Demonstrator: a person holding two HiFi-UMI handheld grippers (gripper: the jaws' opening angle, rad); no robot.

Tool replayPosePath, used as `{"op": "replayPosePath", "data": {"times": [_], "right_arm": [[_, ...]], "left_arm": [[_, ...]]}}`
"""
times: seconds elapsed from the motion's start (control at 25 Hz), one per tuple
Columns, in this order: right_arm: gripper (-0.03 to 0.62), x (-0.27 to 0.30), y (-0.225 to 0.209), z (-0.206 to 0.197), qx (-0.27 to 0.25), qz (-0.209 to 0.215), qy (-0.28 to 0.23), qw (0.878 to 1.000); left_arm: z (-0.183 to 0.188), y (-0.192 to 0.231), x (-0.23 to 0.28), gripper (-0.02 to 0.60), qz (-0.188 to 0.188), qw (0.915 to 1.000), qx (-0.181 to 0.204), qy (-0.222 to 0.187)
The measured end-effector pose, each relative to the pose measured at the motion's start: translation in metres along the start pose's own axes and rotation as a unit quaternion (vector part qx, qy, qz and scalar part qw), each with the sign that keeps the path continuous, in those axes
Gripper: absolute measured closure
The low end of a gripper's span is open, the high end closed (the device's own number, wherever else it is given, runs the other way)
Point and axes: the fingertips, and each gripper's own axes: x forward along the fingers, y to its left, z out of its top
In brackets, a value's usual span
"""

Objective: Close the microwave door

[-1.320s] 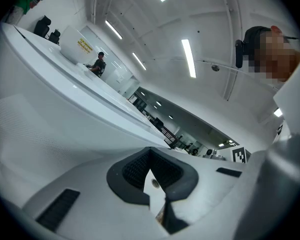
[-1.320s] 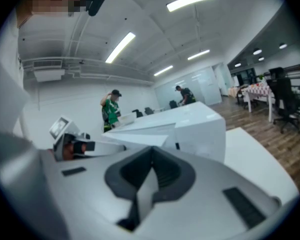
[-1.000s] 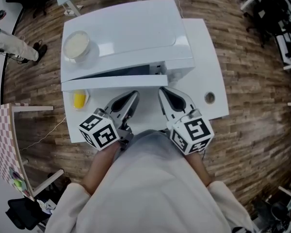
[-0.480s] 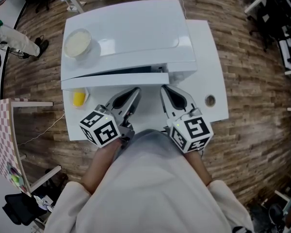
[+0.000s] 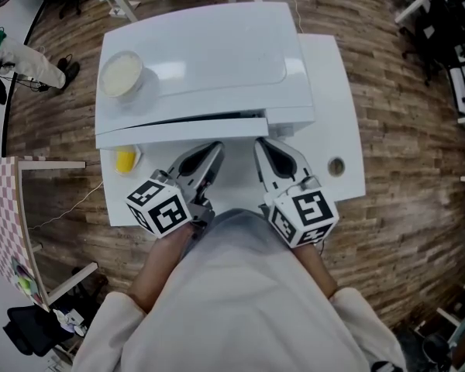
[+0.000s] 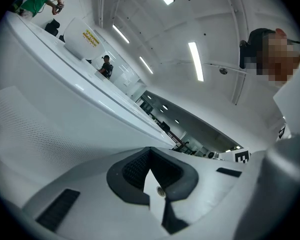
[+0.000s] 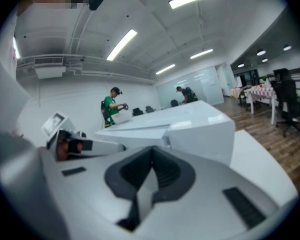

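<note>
The white microwave (image 5: 201, 60) stands on a white table (image 5: 325, 91). Its door (image 5: 178, 130) lies almost flush with the front, leaving only a thin dark slit along its top edge. My left gripper (image 5: 211, 152) is shut and empty, its tip close to the door's face; I cannot tell whether it touches. My right gripper (image 5: 263, 147) is also shut and empty, just before the door's right end. The left gripper view has its shut gripper (image 6: 150, 176) beside the door's white face (image 6: 40, 129). The right gripper view looks past its shut gripper (image 7: 151, 176) at the microwave (image 7: 195, 126).
A round bowl (image 5: 121, 73) sits on the microwave's top at the left. A small yellow object (image 5: 125, 160) lies on the table under the door's left end. The table has a round hole (image 5: 335, 164) at the right. A checked table (image 5: 4, 215) stands at left.
The dark gap behind the door has narrowed as the door swung toward the microwave. Both grippers have edged slightly forward with it.
</note>
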Motion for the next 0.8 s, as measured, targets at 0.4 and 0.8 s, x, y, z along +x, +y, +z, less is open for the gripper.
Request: {"op": "replayPosePath", "data": {"times": [0.4,0.8], "right_arm": [[0.572,0.0,0.002,0.002,0.006,0.005,-0.009,1.0],[0.572,0.006,-0.003,0.005,0.008,0.014,-0.009,1.0]], "left_arm": [[-0.003,0.005,0.004,0.565,0.008,0.9999,-0.005,0.005],[-0.004,0.009,0.012,0.565,0.016,0.9997,-0.014,0.011]]}}
